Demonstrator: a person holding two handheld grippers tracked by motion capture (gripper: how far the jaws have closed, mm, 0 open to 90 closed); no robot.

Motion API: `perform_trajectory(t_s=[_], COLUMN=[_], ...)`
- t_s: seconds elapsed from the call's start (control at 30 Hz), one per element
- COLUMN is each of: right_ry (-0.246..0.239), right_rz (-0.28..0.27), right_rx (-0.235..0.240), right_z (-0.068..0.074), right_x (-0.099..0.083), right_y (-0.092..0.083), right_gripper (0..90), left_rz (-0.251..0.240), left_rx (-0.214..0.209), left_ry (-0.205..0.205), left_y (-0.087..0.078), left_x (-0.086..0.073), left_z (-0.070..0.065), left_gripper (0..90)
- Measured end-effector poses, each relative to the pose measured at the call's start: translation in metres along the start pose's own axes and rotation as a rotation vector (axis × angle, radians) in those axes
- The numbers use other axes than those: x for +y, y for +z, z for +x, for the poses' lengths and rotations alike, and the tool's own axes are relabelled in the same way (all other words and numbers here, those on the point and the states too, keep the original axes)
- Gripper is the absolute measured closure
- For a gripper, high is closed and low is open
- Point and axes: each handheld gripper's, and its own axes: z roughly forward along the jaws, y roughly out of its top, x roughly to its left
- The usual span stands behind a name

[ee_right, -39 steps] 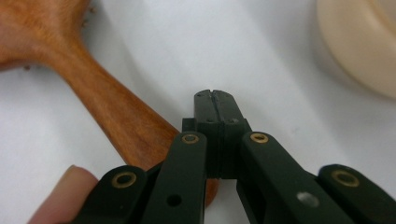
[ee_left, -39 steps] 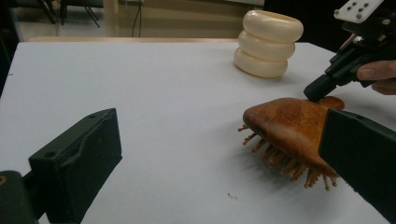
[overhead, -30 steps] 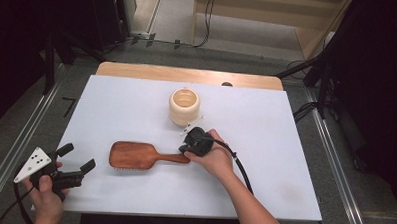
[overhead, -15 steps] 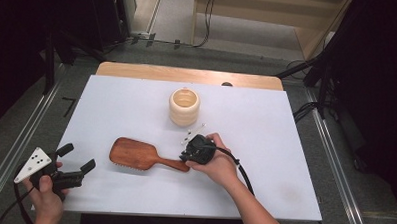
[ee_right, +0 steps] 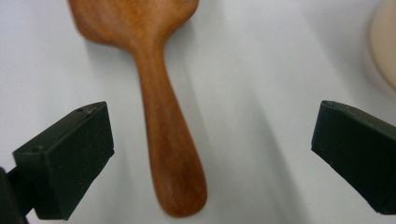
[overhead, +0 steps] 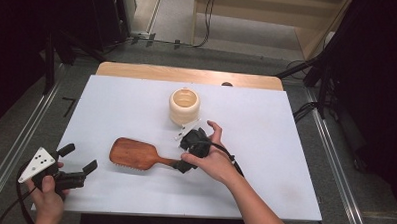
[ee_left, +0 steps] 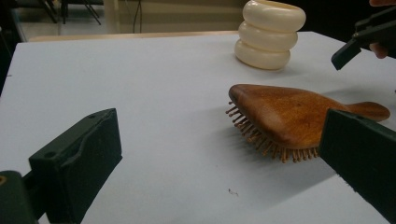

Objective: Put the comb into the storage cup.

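A wooden hairbrush lies bristles down on the white tabletop, its handle pointing right. My right gripper points down over the handle end. Its jaws have just been opening and now stand wide, with the handle lying between them untouched. The right gripper holds nothing. My left gripper stands open at the table's front left corner, a short way left of the brush. The left gripper looks level at the brush head, with empty jaws.
A cream ribbed cup stands upright just behind the right hand; the cup sits beyond the brush in the left gripper view. A wooden strip borders the table's far edge. Dark floor and metal rails flank both sides.
The right gripper's jaws, shut on the brush handle a second ago, have spread and let it go. The brush has slid slightly left. The left hand has stayed put.
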Motion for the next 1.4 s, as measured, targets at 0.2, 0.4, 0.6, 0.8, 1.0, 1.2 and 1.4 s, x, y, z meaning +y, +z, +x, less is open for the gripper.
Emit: perform_trajectory(t_s=[0.2, 0.4, 0.6, 0.8, 1.0, 1.2, 1.4], right_ry=[-0.026, -0.061, -0.068, -0.097, -0.127, -0.143, -0.126], right_rz=[0.018, 0.052, 0.062, 0.087, 0.056, 0.019, -0.086], right_rx=[0.028, 0.054, 0.053, 0.023, 0.045, 0.067, 0.076], right_z=[0.008, 0.019, 0.024, 0.026, 0.024, 0.030, 0.028], right_x=[0.009, 0.014, 0.018, 0.021, 0.023, 0.020, 0.011], right_y=[0.011, 0.022, 0.029, 0.039, 0.042, 0.042, 0.038], right_gripper=[0.0, 6.4, 24.8, 47.4, 63.0, 70.0, 70.2], left_rz=[-0.002, 0.006, 0.006, 0.007, 0.006, 0.007, 0.007], left_rx=[0.004, 0.003, 0.003, 0.003, 0.002, 0.003, 0.006], left_ry=[-0.002, 0.001, 0.001, 0.002, 0.004, 0.002, 0.002], left_y=[0.000, 0.000, 0.000, 0.000, 0.000, 0.000, 0.000], left_x=[0.000, 0.000, 0.000, 0.000, 0.000, 0.000, 0.000], left_z=[0.000, 0.000, 0.000, 0.000, -0.001, 0.000, 0.000], left_gripper=[0.0, 0.0, 0.0, 0.0, 0.0, 0.0, 0.0])
